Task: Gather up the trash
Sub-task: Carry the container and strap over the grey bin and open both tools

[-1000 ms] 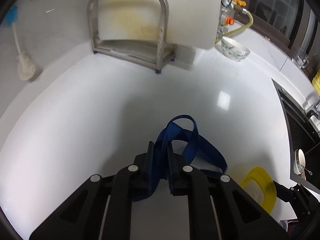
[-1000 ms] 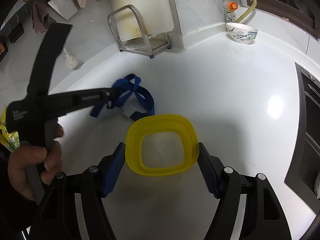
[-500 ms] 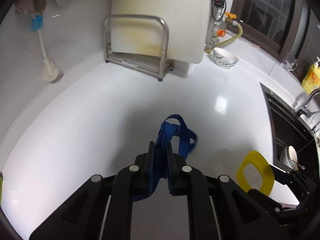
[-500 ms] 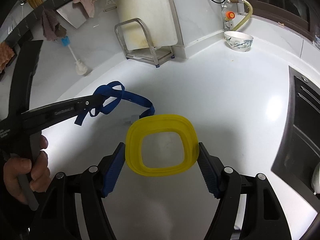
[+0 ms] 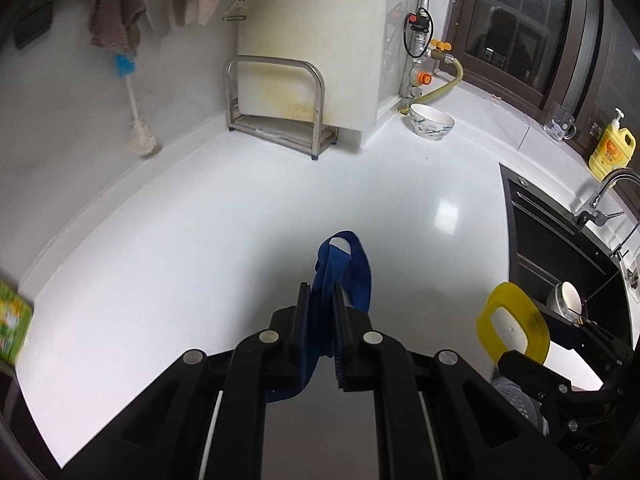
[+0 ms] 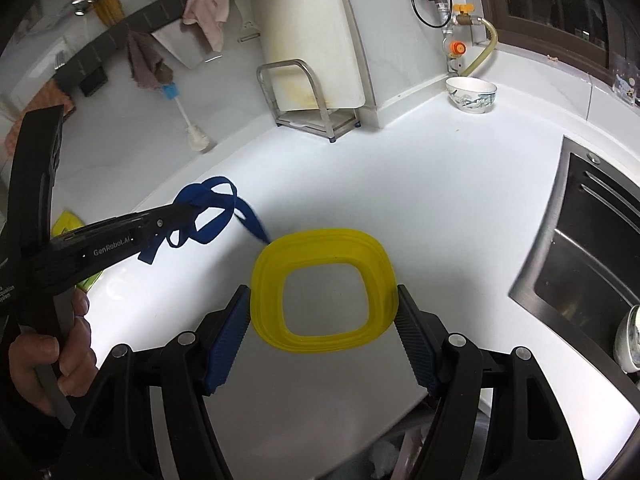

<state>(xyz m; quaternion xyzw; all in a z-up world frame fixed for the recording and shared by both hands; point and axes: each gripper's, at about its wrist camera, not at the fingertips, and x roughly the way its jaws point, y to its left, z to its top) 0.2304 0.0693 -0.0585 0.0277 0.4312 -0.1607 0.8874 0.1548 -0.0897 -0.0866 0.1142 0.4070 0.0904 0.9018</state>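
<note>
L gripper is clamped on the blue strap — soft, limp, light, dangling above the counter; best pinched at the bunched middle. Its side reads "GenRobot.AI". R gripper squeezes the yellow lid by its edges — thin, bendy, prob. slippery.

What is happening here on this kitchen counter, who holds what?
A person is collecting trash with a gripper in each hand. The left gripper is shut on a blue strap, which hangs clear of the white counter. The right gripper clamps a yellow lid by its two sides, also off the counter. A patterned bowl and a metal rack stand at the back, untouched.
</note>
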